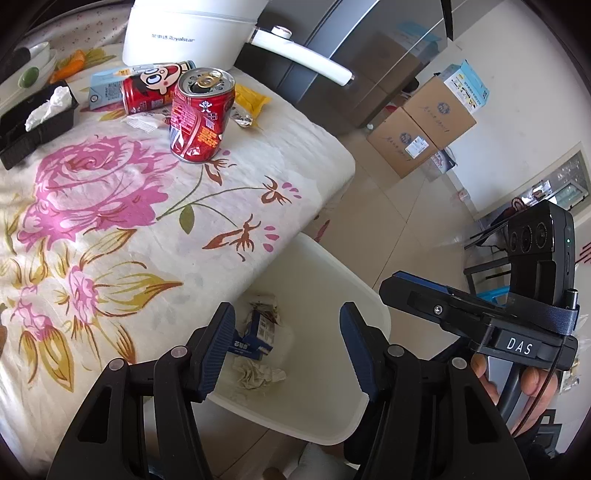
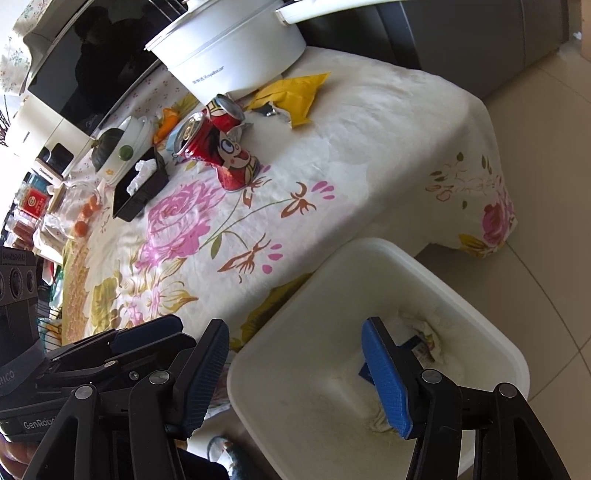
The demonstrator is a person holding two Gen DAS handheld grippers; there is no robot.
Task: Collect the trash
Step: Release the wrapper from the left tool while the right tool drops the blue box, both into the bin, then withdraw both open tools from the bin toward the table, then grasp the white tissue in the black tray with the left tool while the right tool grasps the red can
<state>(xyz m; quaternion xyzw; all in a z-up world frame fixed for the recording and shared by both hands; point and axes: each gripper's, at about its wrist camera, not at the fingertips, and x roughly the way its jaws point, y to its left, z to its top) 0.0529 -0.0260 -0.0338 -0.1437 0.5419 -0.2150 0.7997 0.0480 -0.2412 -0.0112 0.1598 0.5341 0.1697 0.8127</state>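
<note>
Trash, namely two dented cans [image 1: 201, 114] and a yellow wrapper [image 2: 291, 94], lies near the tabletop's far edge, while both claws (left [image 1: 286, 345], right [image 2: 295, 373]) gape wide and empty above the bin [image 2: 461, 280]; a crumpled can may slip.

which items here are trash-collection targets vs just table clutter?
Job:
- white bin, already holding a blue carton and crumpled tissue
- upright dented red can
- red can on its side
- torn yellow wrapper
- light blue carton

Lying about:
- white Royalstar cooker
- black tissue tray
- stacked bowls
- cardboard boxes
</note>
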